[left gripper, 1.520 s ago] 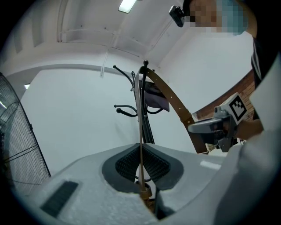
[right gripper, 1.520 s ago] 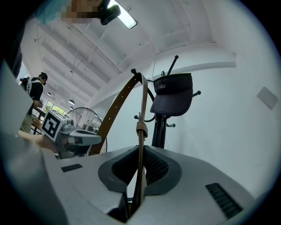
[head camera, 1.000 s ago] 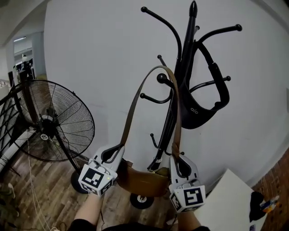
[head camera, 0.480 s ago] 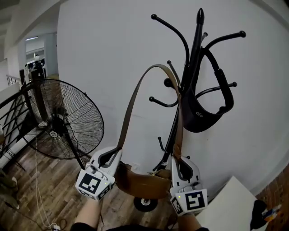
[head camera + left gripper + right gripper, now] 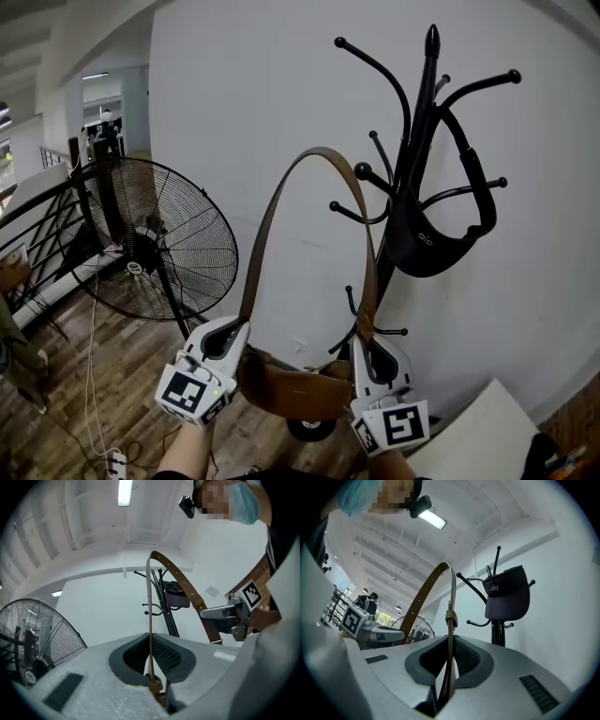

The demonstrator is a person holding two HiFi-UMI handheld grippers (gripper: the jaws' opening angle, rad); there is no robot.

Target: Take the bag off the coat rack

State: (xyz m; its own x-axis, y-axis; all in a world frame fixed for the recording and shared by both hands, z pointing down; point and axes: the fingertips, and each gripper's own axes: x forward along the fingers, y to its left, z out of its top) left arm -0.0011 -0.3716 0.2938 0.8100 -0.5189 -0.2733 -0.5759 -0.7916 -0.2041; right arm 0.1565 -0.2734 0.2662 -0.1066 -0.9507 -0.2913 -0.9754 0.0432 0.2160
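A brown leather bag [image 5: 292, 392] hangs between my two grippers, and its long strap [image 5: 281, 192] arches high above them. My left gripper [image 5: 228, 330] is shut on the strap's left end, beside the bag's metal ring [image 5: 153, 683]. My right gripper [image 5: 373, 345] is shut on the strap's right end. The black coat rack [image 5: 424, 103] stands against the white wall. One hook knob [image 5: 363, 171] sits right at the strap's right edge. In the two gripper views the strap [image 5: 149, 602] [image 5: 451, 616] rises from between the pads, apart from the rack [image 5: 165, 603] [image 5: 498, 564].
A black visor cap [image 5: 433, 251] hangs on the rack's right side. A large standing fan [image 5: 159, 246] is at the left on the wood floor, with cables and a power strip [image 5: 114, 463]. A railing [image 5: 37, 246] runs far left, and a white table corner [image 5: 473, 433] lies at lower right.
The strap's arch has slid left off the hook: the knob was inside the loop and now sits at its right edge. Both grippers kept their hold.
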